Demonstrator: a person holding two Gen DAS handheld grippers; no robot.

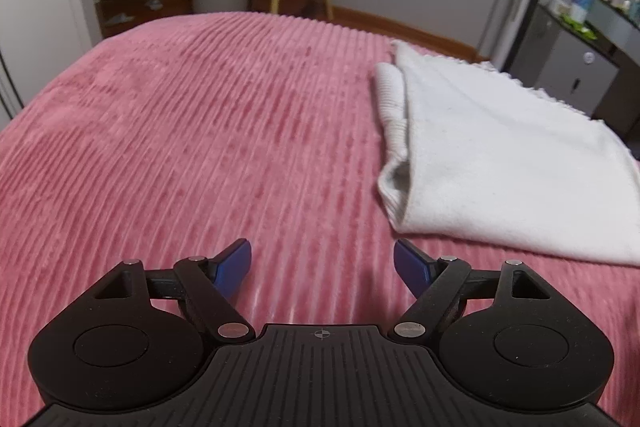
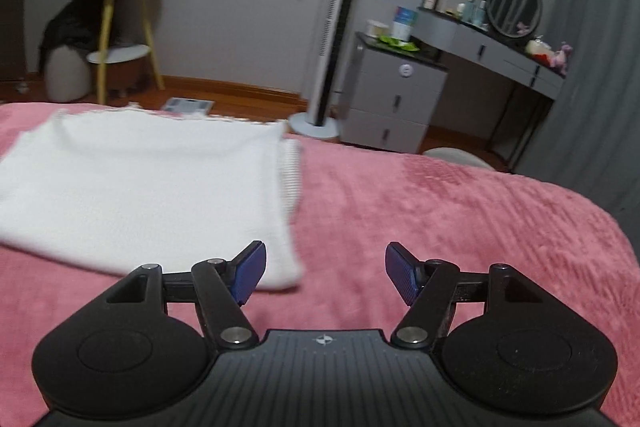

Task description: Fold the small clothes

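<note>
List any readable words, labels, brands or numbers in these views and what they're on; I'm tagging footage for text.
No text can be read in either view.
Blue-and-white box on the grey drawer unit: print too blurred.
Bottles on the dressing table: labels too small.
Floor scale: display unreadable.
Right gripper body: only a crosshair mark, no letters.
White garment: no visible label.

Dim, flat indoor light — soft blur, fisheye-bent, dark-cornered edges
</note>
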